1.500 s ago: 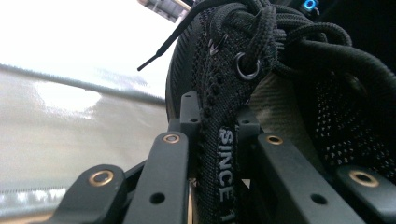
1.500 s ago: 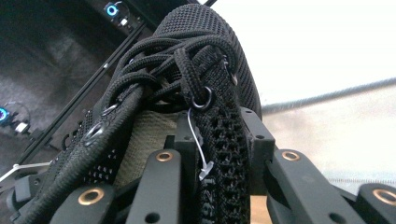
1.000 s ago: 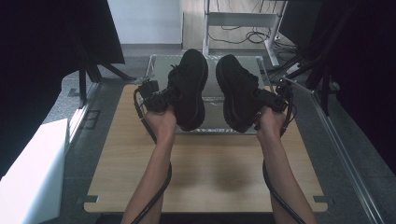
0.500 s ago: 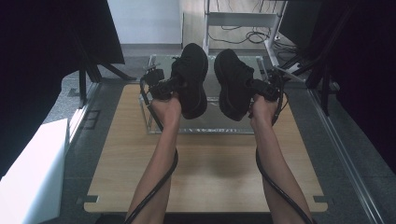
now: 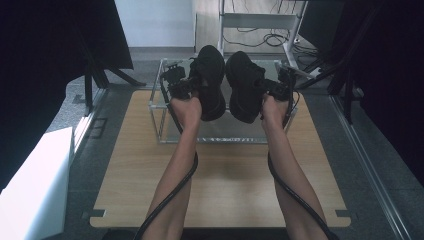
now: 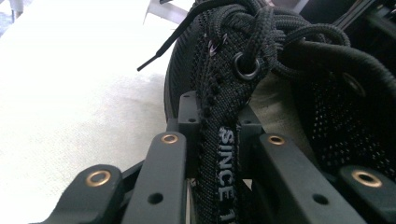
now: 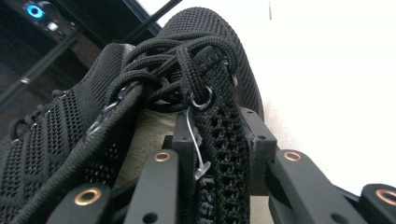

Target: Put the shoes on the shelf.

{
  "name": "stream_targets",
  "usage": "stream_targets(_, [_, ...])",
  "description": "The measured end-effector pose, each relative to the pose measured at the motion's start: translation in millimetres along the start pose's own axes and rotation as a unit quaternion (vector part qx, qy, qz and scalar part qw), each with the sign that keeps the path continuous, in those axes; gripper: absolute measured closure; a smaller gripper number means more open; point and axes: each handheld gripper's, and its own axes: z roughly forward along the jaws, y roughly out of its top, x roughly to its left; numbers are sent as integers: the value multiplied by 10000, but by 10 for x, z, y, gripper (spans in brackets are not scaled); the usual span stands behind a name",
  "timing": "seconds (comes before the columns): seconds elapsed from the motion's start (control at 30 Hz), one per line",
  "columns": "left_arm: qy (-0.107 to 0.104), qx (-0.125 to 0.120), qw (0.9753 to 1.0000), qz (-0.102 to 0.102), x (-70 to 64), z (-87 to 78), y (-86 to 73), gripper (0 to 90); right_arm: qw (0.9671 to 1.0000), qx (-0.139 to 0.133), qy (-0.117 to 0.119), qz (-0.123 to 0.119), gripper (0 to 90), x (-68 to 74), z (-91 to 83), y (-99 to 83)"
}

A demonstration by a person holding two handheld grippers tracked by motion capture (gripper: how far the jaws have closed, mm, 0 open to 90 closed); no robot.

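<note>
Two black knit sneakers hang in the air above a clear box (image 5: 165,135) at the table's far side. The left shoe (image 5: 212,80) is held by my left gripper (image 5: 192,85), whose jaws are shut on the laced collar edge (image 6: 219,154) printed "SINCE". The right shoe (image 5: 243,85) is held by my right gripper (image 5: 270,90), shut on that shoe's collar edge (image 7: 219,154) just below an eyelet. A small plastic tag tie (image 7: 198,154) dangles there. Both shoes hang side by side, soles toward the camera in the high view.
The wooden tabletop (image 5: 225,185) lies under the forearms. A white block (image 5: 35,185) stands at the left, off the table. A metal frame with cables (image 5: 260,25) is behind the box. Dark curtains flank both sides.
Both grippers have carried the shoes forward and a little higher, away from the person and over the clear box. The grips on the shoes are unchanged.
</note>
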Motion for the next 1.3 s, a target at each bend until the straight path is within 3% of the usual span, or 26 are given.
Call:
stream_targets(0.17, [186, 119, 9997, 137, -61, 30, 24, 759, 9999, -28, -106, -109, 693, 40, 26, 0])
stream_targets(0.37, [212, 190, 9994, 212, -96, 58, 25, 724, 9997, -25, -172, -162, 655, 75, 51, -10])
stream_targets(0.63, [190, 382, 9977, 519, -173, 138, 21, 587, 9999, 66, 61, -144, 510, 96, 122, -37])
stream_targets(0.73, [-47, 416, 9984, 382, -123, 149, 23, 547, 9996, 61, 235, -122, 457, 75, 128, -41])
stream_targets(0.83, [-259, 424, 9985, 238, -61, 149, 12, 434, 9986, 17, 518, -91, 407, 27, 124, -40])
stream_targets(0.9, [-451, 324, 9983, 187, -25, 121, 1, 412, 9975, -38, 701, -33, 409, -13, 101, -35])
stream_targets(0.93, [-512, 288, 9981, 203, -22, 104, -1, 413, 9954, -115, 948, 19, 419, -41, 60, -17])
stream_targets(1.03, [-656, 214, 9966, 441, -50, 17, -16, 419, 9941, -203, 1064, -99, 434, -33, -24, 11])
stream_targets(1.23, [-996, 68, 9937, 501, -14, -155, -57, 477, 9912, -97, 1299, -237, 509, -43, -156, -14])
stream_targets(1.3, [-1058, 10, 9929, 539, 14, -229, -81, 542, 9908, -64, 1325, -281, 553, -105, -241, -56])
